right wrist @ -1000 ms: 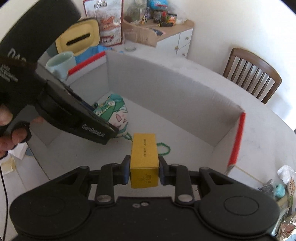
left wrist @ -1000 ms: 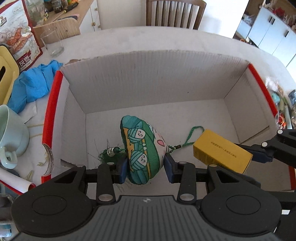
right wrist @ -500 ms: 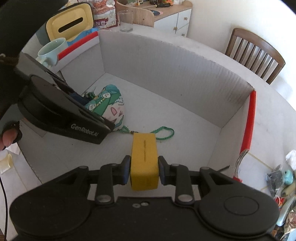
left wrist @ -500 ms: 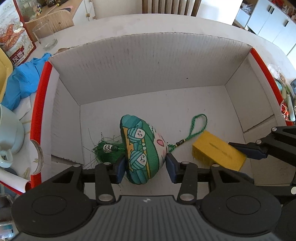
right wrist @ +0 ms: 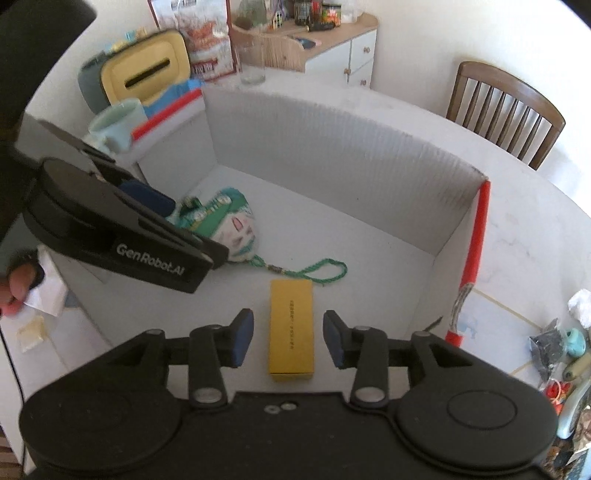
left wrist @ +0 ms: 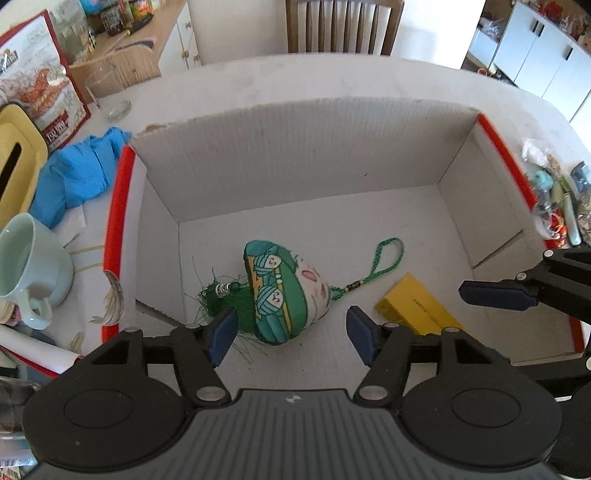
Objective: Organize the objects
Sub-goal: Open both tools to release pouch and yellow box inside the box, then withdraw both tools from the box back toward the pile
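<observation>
Releasing both items inside the cardboard box [left wrist: 295,155], the left tool [left wrist: 291,334] opens off the sachet [left wrist: 284,291] and the right tool [right wrist: 288,338] off the yellow box [right wrist: 291,325], so next each must lift clear.

Inside the cardboard box [left wrist: 306,155] on the table [left wrist: 332,77]: sachet [left wrist: 280,291] left, small carton [left wrist: 417,306] right, both on the floor, near but apart.
Cord loop [left wrist: 388,258] trailing from the sachet toward the carton. Left of the box: cloth [left wrist: 74,177], mug [left wrist: 29,258], tissue holder [left wrist: 18,162]. Behind: glass [left wrist: 109,96], chair [left wrist: 343,26]. Right of the box: scattered clutter [left wrist: 557,206].
</observation>
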`<state>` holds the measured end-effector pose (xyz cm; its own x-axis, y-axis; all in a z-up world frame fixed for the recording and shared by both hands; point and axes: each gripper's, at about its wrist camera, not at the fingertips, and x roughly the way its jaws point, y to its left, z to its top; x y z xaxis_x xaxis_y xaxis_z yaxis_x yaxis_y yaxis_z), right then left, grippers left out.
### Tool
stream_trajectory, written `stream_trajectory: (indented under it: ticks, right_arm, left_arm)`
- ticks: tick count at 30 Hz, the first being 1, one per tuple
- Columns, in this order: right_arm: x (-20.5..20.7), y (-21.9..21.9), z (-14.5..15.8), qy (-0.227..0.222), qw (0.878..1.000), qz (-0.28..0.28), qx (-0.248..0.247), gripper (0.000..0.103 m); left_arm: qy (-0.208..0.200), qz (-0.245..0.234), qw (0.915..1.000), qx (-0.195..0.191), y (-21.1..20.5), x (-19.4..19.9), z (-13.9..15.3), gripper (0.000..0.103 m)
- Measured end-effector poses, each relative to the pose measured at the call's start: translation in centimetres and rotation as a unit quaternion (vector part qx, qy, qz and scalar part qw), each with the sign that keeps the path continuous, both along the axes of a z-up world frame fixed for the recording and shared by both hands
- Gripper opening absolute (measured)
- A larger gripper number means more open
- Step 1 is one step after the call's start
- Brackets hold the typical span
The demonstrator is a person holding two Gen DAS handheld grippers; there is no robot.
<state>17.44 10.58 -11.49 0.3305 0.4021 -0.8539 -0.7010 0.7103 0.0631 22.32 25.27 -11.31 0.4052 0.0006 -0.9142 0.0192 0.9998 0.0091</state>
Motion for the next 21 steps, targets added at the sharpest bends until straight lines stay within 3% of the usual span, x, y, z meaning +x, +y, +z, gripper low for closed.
stream_trajectory:
  ticks: [9,17,19,21]
  right_arm:
    - [-1.5,-2.7,3.6,-0.016,0.998,-0.007,0.059,0.041]
    - [-3.3,-5.8,5.8,-0.036,0.995,-0.006,0.097,0.041]
    - [-3.7,-6.7,6.3,-0.038,0.993,-0.009,0.108,0.044]
    - [-4.1,-7.6,6.8,-0.045,0.992,-0.015,0.119,0.054]
  left_arm:
    - [-0.058,-0.005,0.9983,-0.006,-1.6,-3.2,3.7,0.064]
    - [-0.096,0.013,0.9941,-0.051,-2.7,-5.6,6.3,0.065]
    - [-0.1,0.018,0.9931,-0.059,-3.1,-6.2,6.6,0.065]
    - [-0.107,0.023,0.992,-0.064,-3.5,-6.7,6.9,0.065]
